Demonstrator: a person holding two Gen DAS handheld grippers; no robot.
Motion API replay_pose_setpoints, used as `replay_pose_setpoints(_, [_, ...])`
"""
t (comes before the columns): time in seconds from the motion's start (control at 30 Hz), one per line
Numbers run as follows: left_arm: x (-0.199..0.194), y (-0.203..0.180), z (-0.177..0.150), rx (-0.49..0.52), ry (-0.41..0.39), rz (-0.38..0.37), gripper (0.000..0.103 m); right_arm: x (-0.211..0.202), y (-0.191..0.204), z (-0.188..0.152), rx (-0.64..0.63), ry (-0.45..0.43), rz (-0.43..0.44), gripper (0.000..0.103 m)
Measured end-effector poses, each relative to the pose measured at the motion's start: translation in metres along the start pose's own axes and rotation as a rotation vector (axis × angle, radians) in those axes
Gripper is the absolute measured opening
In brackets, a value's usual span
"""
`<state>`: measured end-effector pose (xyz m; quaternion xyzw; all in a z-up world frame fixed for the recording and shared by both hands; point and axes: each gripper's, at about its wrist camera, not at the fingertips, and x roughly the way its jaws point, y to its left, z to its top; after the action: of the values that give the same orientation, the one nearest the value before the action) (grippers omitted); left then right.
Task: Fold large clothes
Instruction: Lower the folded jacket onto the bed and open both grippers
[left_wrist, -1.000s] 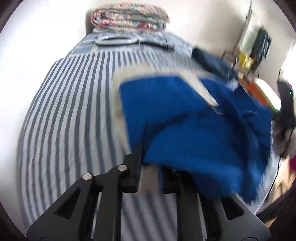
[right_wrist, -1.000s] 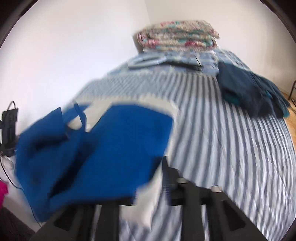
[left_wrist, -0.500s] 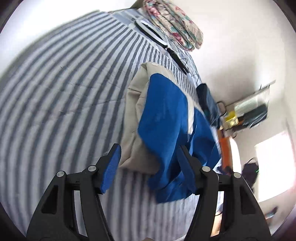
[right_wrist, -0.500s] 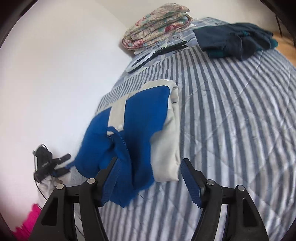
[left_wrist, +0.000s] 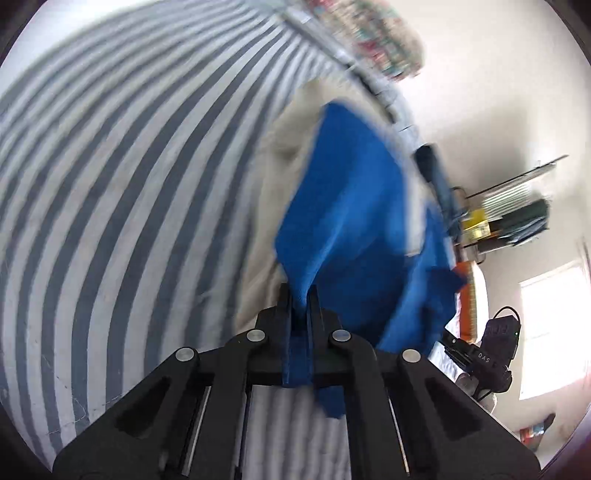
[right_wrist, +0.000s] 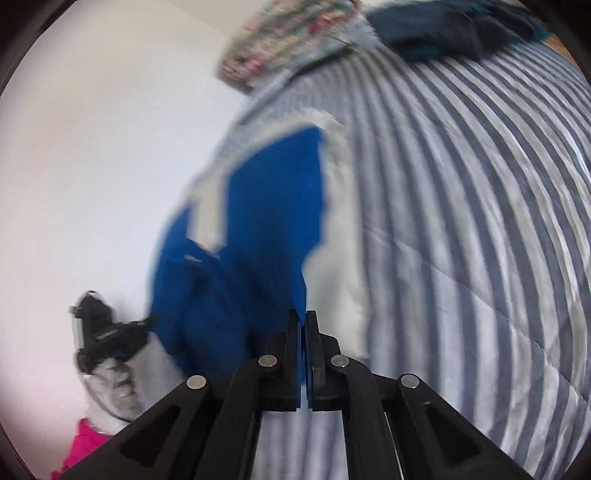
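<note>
On the striped bed, left wrist view: you are looking down your left gripper at the blue and beige garment, which is lying on the striped bedcover near the edge of the bed.
Left claw: you are pinching a tongue of the blue cloth between the closed jaws; a strip of it is running back between the fingers and hanging out below them.
Garment, left view: it is partly doubled over itself, with blue lying over beige, but the outline is blurred and its far end is trailing off toward the bed edge.
Background, left view: a floral folded quilt is sitting at the head of the bed, and a dark garment is waiting beyond the blue one.
On the same bed, right wrist view: you are pointing your right gripper at the near corner of the garment.
Right claw: the jaws are clamped together, and blue cloth is meeting their tips; it looks pinched there, though the blur is hiding how much.
Garment, right view: the blue panel is lying over the beige one, with a bunched blue mass sagging toward the wall side.
Progress: at least 1 fold seems to be in place; you are gripping 2 points for the next one.
Remaining: you are facing further folding and squaring up, and the dark garment is lying unfolded.
</note>
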<state>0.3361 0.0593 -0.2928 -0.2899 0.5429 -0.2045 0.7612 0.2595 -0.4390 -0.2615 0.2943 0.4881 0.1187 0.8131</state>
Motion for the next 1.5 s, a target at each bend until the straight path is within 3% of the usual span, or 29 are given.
replay_pose_setpoints(0.07, [0.0, -0.007, -0.003, 0.051, -0.014, 0.033, 0.004, 0.008, -0.002, -0.004, 0.006, 0.008, -0.008, 0.0])
replay_pose_setpoints(0.13, [-0.007, -0.021, -0.004, 0.138, -0.028, 0.105, 0.004, 0.005, 0.012, -0.001, -0.069, 0.018, -0.057, 0.0])
replay_pose_setpoints(0.2, [-0.019, -0.036, -0.004, 0.204, -0.042, 0.162, 0.004, -0.002, 0.032, 0.002, -0.176, 0.042, -0.132, 0.007])
replay_pose_setpoints(0.27, [-0.04, -0.051, -0.002, 0.259, -0.088, 0.186, 0.004, -0.017, 0.05, 0.003, -0.276, 0.02, -0.209, 0.028])
replay_pose_setpoints(0.33, [-0.056, -0.066, 0.005, 0.286, -0.129, 0.191, 0.004, -0.037, 0.068, 0.006, -0.372, -0.042, -0.276, 0.039])
replay_pose_setpoints(0.47, [-0.066, -0.099, 0.033, 0.352, -0.193, 0.218, 0.004, -0.057, 0.092, 0.032, -0.461, -0.163, -0.303, 0.04])
replay_pose_setpoints(0.6, [-0.049, -0.131, 0.056, 0.402, -0.224, 0.225, 0.004, -0.031, 0.122, 0.07, -0.513, -0.213, -0.246, 0.04])
replay_pose_setpoints(0.67, [-0.029, -0.149, 0.071, 0.448, -0.229, 0.24, 0.004, -0.007, 0.137, 0.09, -0.528, -0.199, -0.227, 0.038])
replay_pose_setpoints(0.77, [-0.002, -0.155, 0.093, 0.435, -0.186, 0.218, 0.005, 0.024, 0.151, 0.116, -0.556, -0.149, -0.224, 0.033])
replay_pose_setpoints(0.93, [0.053, -0.141, 0.119, 0.46, -0.142, 0.315, 0.005, 0.08, 0.152, 0.138, -0.609, -0.059, -0.295, 0.033])
replay_pose_setpoints(1.07, [0.088, -0.103, 0.117, 0.466, -0.112, 0.308, 0.009, 0.104, 0.115, 0.134, -0.568, -0.007, -0.283, 0.032])
replay_pose_setpoints(1.2, [0.099, -0.081, 0.112, 0.464, -0.164, 0.236, 0.012, 0.118, 0.095, 0.113, -0.616, -0.03, -0.29, 0.032])
replay_pose_setpoints(1.33, [0.083, -0.09, 0.116, 0.468, -0.135, 0.28, 0.012, 0.105, 0.104, 0.118, -0.608, -0.002, -0.308, 0.031])
replay_pose_setpoints(1.5, [0.035, -0.103, 0.088, 0.457, -0.166, 0.196, 0.013, 0.053, 0.097, 0.095, -0.578, -0.033, -0.229, 0.032])
